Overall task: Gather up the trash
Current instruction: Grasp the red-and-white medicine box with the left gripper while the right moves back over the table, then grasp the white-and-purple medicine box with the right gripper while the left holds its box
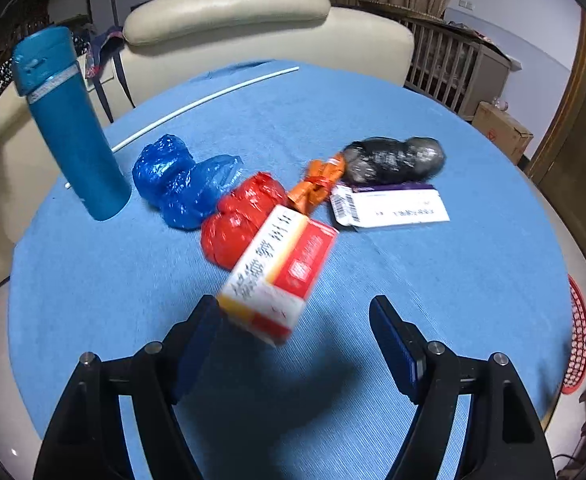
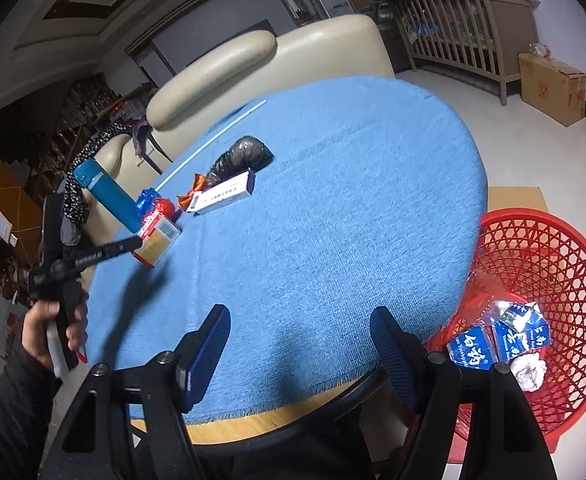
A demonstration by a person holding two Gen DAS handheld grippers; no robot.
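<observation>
Left fingers (image 1: 293, 316) spread, nothing clamped; red-and-yellow carton (image 1: 279, 274) just ahead, touching one pad. Right fingers (image 2: 299, 332) open, empty, over worktop (image 2: 333, 200) edge. Red basket (image 2: 553, 248) already holds cartons and paper; bags and boxes remain on top.

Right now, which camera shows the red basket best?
The right wrist view. There the red basket stands on the floor beside the table, most of its lattice wall visible, with crumpled paper and blue cartons inside. The left wrist view shows only a thin strip of its rim at the right edge.
</observation>
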